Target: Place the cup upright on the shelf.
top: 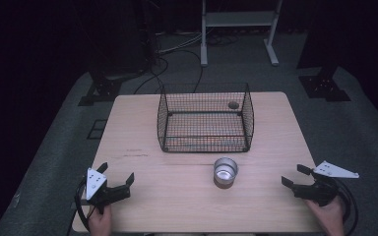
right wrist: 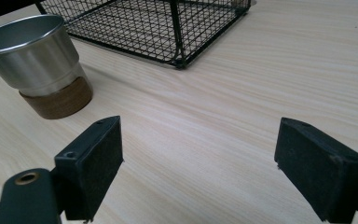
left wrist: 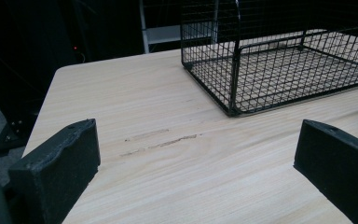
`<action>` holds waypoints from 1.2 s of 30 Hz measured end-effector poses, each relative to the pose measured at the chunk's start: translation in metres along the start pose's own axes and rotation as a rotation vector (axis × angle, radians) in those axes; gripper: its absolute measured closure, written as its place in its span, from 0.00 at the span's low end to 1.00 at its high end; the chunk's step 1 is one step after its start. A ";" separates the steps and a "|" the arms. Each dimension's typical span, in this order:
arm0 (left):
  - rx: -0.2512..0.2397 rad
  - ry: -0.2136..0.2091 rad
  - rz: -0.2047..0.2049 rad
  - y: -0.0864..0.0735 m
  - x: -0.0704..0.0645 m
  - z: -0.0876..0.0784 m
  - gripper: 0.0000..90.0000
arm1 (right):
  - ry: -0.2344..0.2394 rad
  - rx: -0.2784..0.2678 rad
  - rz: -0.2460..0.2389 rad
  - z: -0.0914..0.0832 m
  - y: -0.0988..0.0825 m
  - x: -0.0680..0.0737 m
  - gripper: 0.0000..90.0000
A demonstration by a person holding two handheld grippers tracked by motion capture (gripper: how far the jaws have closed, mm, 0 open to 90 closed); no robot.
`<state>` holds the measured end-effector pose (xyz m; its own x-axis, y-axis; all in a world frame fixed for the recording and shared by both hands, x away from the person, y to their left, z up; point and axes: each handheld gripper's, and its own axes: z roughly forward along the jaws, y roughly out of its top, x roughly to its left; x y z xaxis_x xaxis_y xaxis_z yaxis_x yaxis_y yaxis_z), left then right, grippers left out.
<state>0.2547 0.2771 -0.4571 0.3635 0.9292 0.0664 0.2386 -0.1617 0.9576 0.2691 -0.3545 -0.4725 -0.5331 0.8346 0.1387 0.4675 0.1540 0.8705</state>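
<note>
My left gripper [top: 116, 179] sits at the near-left corner of the table [top: 142, 113], jaws spread wide, nothing between them; in the left gripper view there is just bare wood and a faint scuff [left wrist: 161, 140] ahead, and the basket [left wrist: 279, 70] further off to the upper right. No contact with anything on this side. Moving right: the basket [top: 205, 118] stands mid-table toward the far edge, open top, looks empty apart from a small round thing [top: 233, 104] by its far right corner, can't tell what it is or whether it's inside the mesh. Just in front of the basket, a bit right of centre, is the cup [top: 225, 171], upright, metal, sitting on a brown round base, apart from the basket, not touched by anything. Right gripper view shows the cup [right wrist: 37, 60] up-left of my jaws, well clear of them. My right gripper [top: 293, 176] is at the near-right edge, pointed toward the cup, jaws parted with only table between them, holding nothing. Progress, as I judge it: nothing done yet. Cup untouched and outside the basket, both tools resting empty. Likely left: reach the right gripper to the cup, close on it, lift, set it in the basket. All of that still to do.
</note>
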 end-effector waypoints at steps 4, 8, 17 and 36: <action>-0.009 0.005 -0.005 0.000 0.001 -0.001 0.00 | 0.006 -0.009 -0.001 -0.001 0.001 0.002 0.16; -0.008 0.000 -0.002 0.001 0.001 -0.002 0.00 | 0.011 -0.012 -0.001 -0.001 0.002 0.004 0.15; -0.014 -0.001 -0.003 0.001 0.002 -0.003 0.00 | 0.040 -0.012 -0.045 -0.003 0.006 0.016 0.15; -0.018 0.003 -0.003 0.001 0.003 -0.005 0.00 | 0.104 0.004 -0.119 -0.001 0.019 0.043 0.11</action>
<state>0.2512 0.2811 -0.4547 0.3604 0.9306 0.0639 0.2236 -0.1527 0.9626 0.2542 -0.3166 -0.4492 -0.6552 0.7508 0.0832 0.3992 0.2507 0.8819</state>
